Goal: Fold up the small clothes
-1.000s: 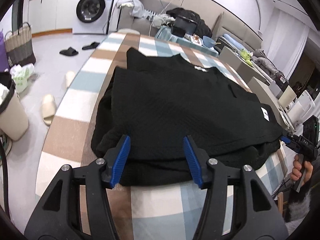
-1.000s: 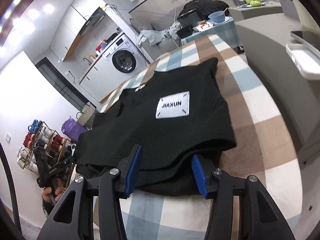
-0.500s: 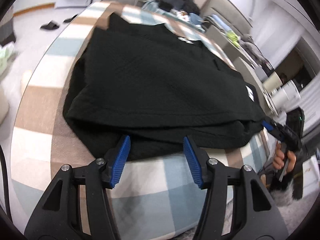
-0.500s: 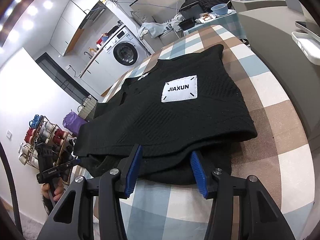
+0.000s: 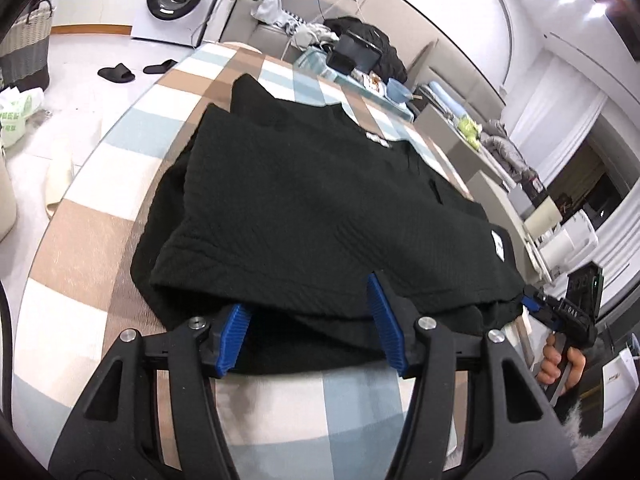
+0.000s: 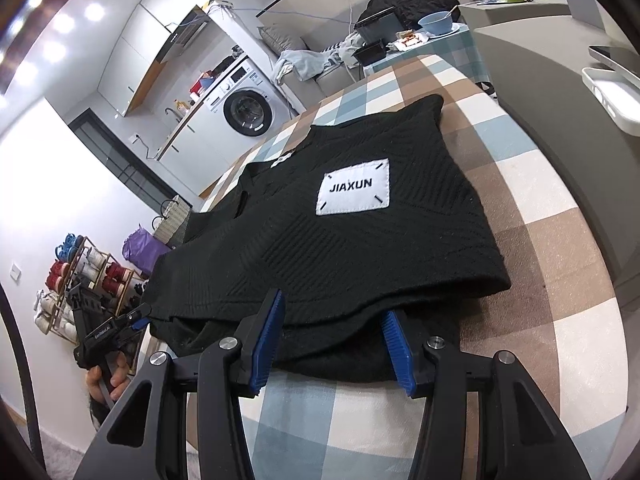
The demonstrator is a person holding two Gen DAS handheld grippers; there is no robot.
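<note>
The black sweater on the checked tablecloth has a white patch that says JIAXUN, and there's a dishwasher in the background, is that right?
Not quite: it is a washing machine, not a dishwasher, as the right wrist view shows. The black sweater, checked tablecloth and white JIAXUN patch are right.

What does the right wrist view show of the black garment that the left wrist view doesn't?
Only the right wrist view shows the white patch face-on, its JIAXUN lettering readable, and the shoe rack. Only the left wrist view shows the slippers on the floor and the woven basket. Both show the black garment lying on the checked tablecloth, with the left tool and right tool open-jawed at its near hem, plus the washing machine.
</note>
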